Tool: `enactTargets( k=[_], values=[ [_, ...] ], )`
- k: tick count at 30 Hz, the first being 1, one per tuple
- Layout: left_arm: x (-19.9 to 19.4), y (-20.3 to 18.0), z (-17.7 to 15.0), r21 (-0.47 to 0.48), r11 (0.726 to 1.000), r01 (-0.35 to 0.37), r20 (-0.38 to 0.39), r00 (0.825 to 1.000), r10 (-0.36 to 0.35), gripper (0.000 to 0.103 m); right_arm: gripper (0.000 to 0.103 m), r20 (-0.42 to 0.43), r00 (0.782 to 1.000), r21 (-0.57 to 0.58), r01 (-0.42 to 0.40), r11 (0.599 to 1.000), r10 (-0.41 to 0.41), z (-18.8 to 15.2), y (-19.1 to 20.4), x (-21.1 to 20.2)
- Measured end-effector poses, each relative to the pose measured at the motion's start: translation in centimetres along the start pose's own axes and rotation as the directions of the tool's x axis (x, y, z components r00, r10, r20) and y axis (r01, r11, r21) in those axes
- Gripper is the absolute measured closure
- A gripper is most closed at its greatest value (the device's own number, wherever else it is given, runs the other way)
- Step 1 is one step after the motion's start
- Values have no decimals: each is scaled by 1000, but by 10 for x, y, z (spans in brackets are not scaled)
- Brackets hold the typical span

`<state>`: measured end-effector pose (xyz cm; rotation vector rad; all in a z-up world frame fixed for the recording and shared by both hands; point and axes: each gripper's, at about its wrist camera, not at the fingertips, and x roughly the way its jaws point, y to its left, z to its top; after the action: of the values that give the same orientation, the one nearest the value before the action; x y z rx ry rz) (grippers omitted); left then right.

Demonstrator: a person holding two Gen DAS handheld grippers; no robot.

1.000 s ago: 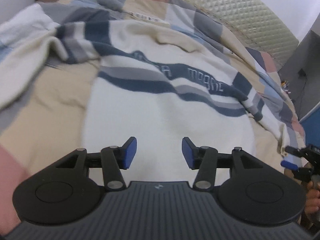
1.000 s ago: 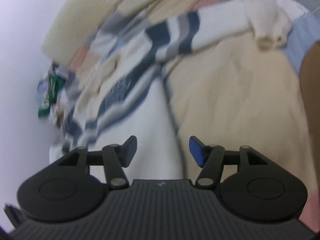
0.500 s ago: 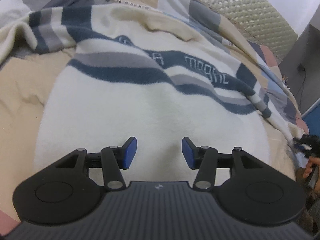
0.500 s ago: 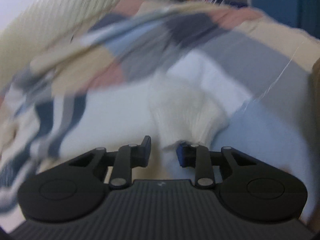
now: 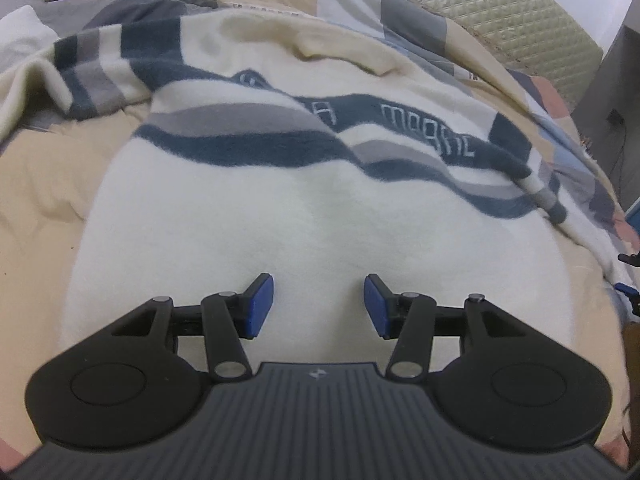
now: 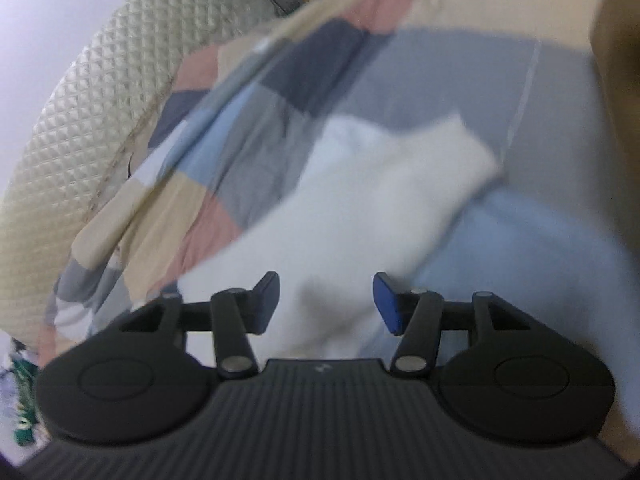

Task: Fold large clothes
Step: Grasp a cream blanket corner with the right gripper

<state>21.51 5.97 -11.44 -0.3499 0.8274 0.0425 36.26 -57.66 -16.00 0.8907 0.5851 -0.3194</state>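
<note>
A large cream sweater (image 5: 312,216) with navy and grey chest stripes and lettering lies spread face up on the bed. My left gripper (image 5: 319,306) is open and empty, just above the sweater's lower body near the hem. One sleeve (image 5: 92,76) bends off to the upper left. In the right wrist view, the other sleeve (image 6: 384,196) lies white and blurred across the quilt, its cuff at the far end. My right gripper (image 6: 326,304) is open over the sleeve's near part, holding nothing.
A patchwork quilt (image 5: 36,184) of beige, grey, blue and pink covers the bed. A quilted cream headboard (image 5: 520,12) runs along the far side and shows in the right wrist view (image 6: 92,112). Grey furniture (image 5: 612,92) stands at the right.
My right gripper has opened wide and let go of the sleeve cuff, which now lies flat farther out on the quilt. My left gripper has stayed open, drifting slightly over the sweater body.
</note>
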Motion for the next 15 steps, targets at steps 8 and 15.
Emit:
enactTargets(
  k=[8, 15],
  values=[
    [1, -3, -7, 40, 999, -35, 20, 999, 34, 46, 47, 87, 996, 134, -47, 990, 35, -10, -13, 23],
    [5, -9, -7, 71, 995, -71, 53, 996, 67, 45, 89, 224, 974, 99, -10, 995, -12, 38, -19, 53]
  ],
)
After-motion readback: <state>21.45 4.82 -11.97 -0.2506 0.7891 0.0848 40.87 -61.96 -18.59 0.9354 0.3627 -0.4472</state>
